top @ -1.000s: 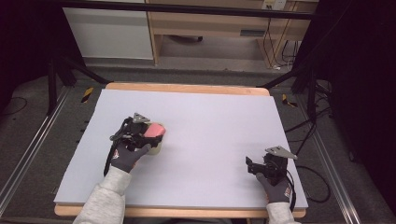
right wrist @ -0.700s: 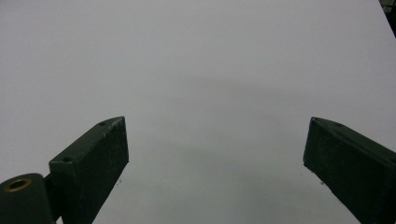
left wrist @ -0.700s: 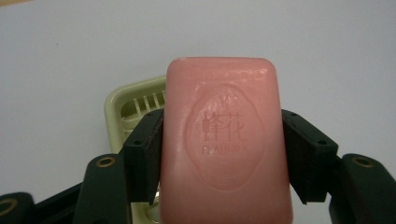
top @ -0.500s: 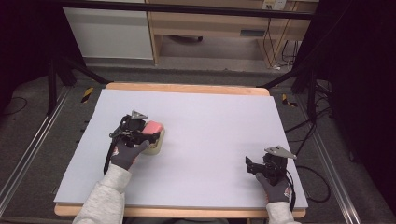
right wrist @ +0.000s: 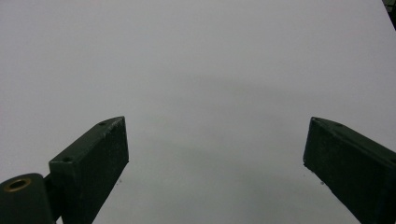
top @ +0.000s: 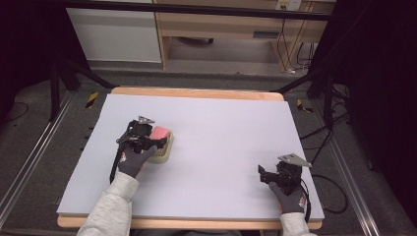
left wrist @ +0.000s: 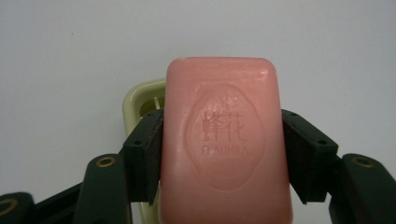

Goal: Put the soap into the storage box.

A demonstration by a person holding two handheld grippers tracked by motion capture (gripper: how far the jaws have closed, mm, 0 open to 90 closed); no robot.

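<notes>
A pink soap bar (left wrist: 223, 144) sits clamped in your left hand-held gripper (left wrist: 223, 156), just above a cream soap dish (left wrist: 140, 100). Keep it level and centred over the dish before lowering. Your right hand-held gripper (right wrist: 215, 154) rests released, far from the dish, on the surface (top: 221, 128).

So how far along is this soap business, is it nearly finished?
The grabbing part looks done: the left hand-held gripper is shut on the pink soap bar, jaws pressing its two long sides. In hand is holding the bar over the pale soap dish; whether it rests in it I cannot tell. Probably left: letting go. The right hand-held gripper is open over the bare table.
</notes>
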